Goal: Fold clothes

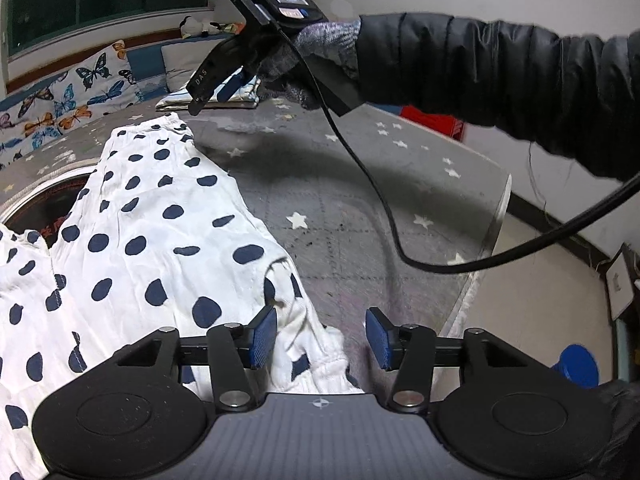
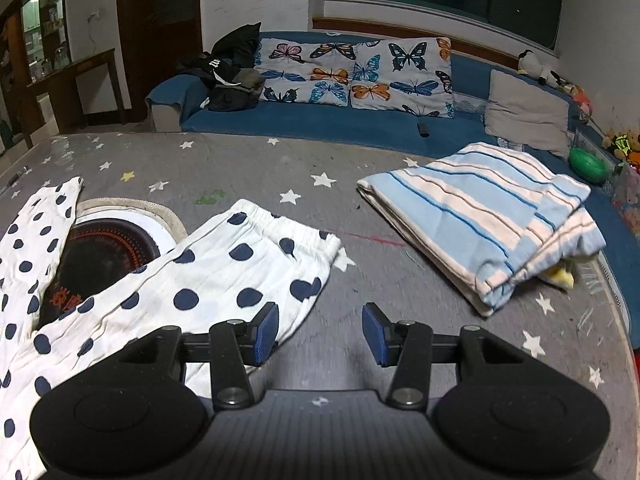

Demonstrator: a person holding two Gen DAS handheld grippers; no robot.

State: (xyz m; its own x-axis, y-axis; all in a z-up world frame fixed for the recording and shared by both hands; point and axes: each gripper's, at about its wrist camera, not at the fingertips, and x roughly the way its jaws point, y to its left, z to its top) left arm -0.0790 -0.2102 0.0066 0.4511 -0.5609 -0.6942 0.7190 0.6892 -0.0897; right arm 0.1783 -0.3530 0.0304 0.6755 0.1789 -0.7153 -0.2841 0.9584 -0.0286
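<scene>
White trousers with navy dots (image 1: pixel 152 240) lie spread on the grey star-patterned table (image 1: pixel 340 208). My left gripper (image 1: pixel 320 338) is open, its jaws either side of a bunched elastic cuff of the trousers (image 1: pixel 316 356), just above it. In the right wrist view the trousers (image 2: pixel 208 280) lie at the left with the waistband (image 2: pixel 288 224) towards the sofa. My right gripper (image 2: pixel 320 330) is open and empty above the table, just right of the trousers' edge. It also shows in the left wrist view (image 1: pixel 216 88), held high over the far end of the table.
A folded blue-and-white striped cloth (image 2: pixel 484 216) lies on the table at the right. A round black inset with a white rim (image 2: pixel 108 248) sits partly under the trousers. A blue sofa with butterfly cushions (image 2: pixel 356 72) runs behind the table. A black cable (image 1: pixel 372 184) hangs from the right gripper.
</scene>
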